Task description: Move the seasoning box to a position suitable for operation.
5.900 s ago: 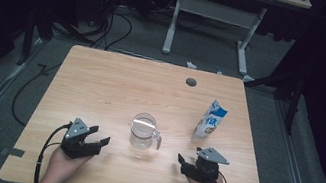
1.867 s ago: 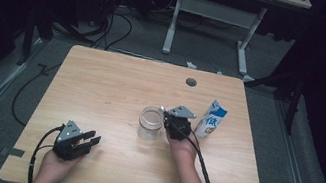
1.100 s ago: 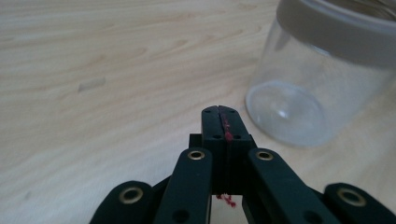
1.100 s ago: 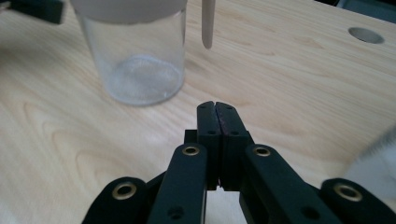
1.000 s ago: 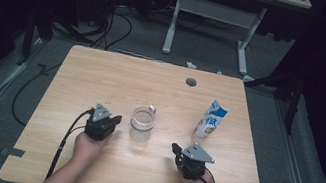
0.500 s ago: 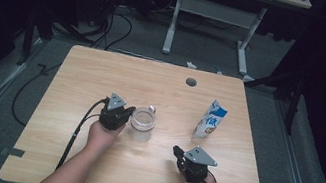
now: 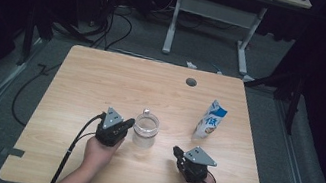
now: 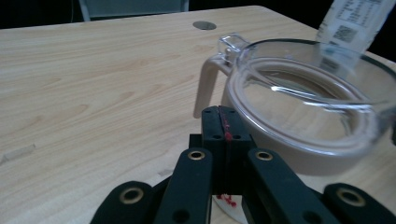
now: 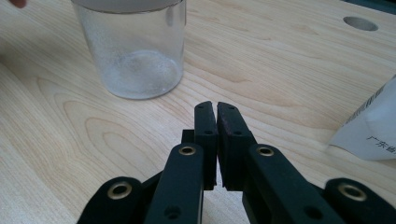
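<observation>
The glass jug point(image 7: 145, 130) stands upright near the middle of the worktop point(image 7: 102, 81), its clear body empty and its handle turned toward the far edge. The left gripper point(image 7: 128, 124) has its jaws pressed fully together with nothing between them, and their tips sit just beside the jug's left wall, level with its rim; whether they touch the glass cannot be told. In the left gripper view the closed jaws rise from the bottom, with the jug's wide rim point(image 8: 308, 93) and its pale handle point(image 8: 210, 84) right ahead of them. The left hand point(image 7: 99, 154) holds that gripper from the near side, and a black cable point(image 7: 69, 154) trails back along the forearm. The right gripper point(image 7: 179, 154) rests on the worktop nearer the person, well apart from the jug and off to its right; its jaws are also closed, a hairline gap between them, and hold nothing. In the right gripper view the jug's base point(image 9: 135, 70) stands ahead and to the left of those jaws. A white and blue carton point(image 7: 210, 120) stands upright to the right of the jug, near it but clear of both grippers. Beyond it a round hole point(image 7: 191, 82) is set in the worktop toward the far edge.
</observation>
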### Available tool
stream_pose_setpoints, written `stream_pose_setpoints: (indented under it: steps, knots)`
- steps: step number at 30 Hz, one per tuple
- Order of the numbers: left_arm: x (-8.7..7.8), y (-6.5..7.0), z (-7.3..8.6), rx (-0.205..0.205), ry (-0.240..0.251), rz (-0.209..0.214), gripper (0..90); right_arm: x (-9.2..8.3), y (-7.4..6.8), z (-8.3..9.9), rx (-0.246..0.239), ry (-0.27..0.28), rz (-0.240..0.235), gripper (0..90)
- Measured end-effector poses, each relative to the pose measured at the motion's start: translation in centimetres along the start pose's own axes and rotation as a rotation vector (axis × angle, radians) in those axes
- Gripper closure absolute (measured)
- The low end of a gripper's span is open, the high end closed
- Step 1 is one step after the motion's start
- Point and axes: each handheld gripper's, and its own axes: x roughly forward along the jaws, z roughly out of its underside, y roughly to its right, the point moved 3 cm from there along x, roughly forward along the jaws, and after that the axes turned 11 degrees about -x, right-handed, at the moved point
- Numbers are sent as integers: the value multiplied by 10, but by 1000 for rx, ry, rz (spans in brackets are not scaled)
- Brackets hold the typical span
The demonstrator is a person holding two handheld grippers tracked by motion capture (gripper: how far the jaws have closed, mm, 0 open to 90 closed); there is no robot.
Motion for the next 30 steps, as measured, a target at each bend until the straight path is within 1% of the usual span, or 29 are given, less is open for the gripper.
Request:
stream_pose_setpoints:
  steps: [3, 5, 8, 10, 11, 12, 13, 14, 16, 17, 19, 20, 21, 22, 24, 25, 27, 30]
  knots:
    - [-7, 6, 3, -3, 11, 11, 900, 0, 0, 1, 4, 3, -4, 875]
    - [-13, 13, 6, 8, 14, 25, 900, 0, 0, 1, 4, 2, -5, 875]
    - [-15, 17, 6, 15, 14, 32, 900, 0, 0, 0, 5, 3, -3, 875]
    - [-13, 14, 6, 20, 14, 15, 900, -1, 1, 0, 4, 5, -3, 875]
    - [-6, 5, 4, 8, 7, -6, 900, -1, 1, 0, 3, 5, -4, 875]
    - [-6, 5, 4, 8, 7, -6, 900, -1, 1, 0, 3, 5, -4, 875]
    - [3, -3, -1, 7, 0, -26, 900, -1, 0, 0, 2, 3, -5, 875]
    - [3, -3, -1, 7, 0, -26, 900, -1, 0, 0, 2, 3, -5, 875]
    - [12, -6, -6, 18, -3, -34, 900, 0, 0, 1, 2, 2, -6, 875]
    - [15, -7, -10, 22, -5, -32, 900, 0, 0, 1, 2, 1, -6, 875]
    - [17, -6, -12, 22, 2, -20, 900, 0, 2, 2, 9, 1, -2, 875]
    - [17, -4, -12, 26, -2, -8, 900, 0, 2, 2, 10, 1, -1, 875]
    - [17, -4, -12, 26, -2, -8, 900, 0, 2, 3, 13, -2, -2, 875]
    - [15, 0, -8, 31, -4, 2, 900, 0, 3, 3, 12, 1, -2, 875]
    - [14, 1, -7, 26, -3, 7, 900, 0, 3, 3, 14, -1, -2, 875]
    - [12, 3, -6, 23, -1, 12, 900, 0, 3, 4, 14, -3, -4, 875]
    - [7, 6, -3, 34, 4, 7, 900, 1, 2, 4, 17, -2, -4, 875]
    - [-3, 16, 4, 27, 9, 31, 900, 0, 1, 3, 13, 0, -6, 875]
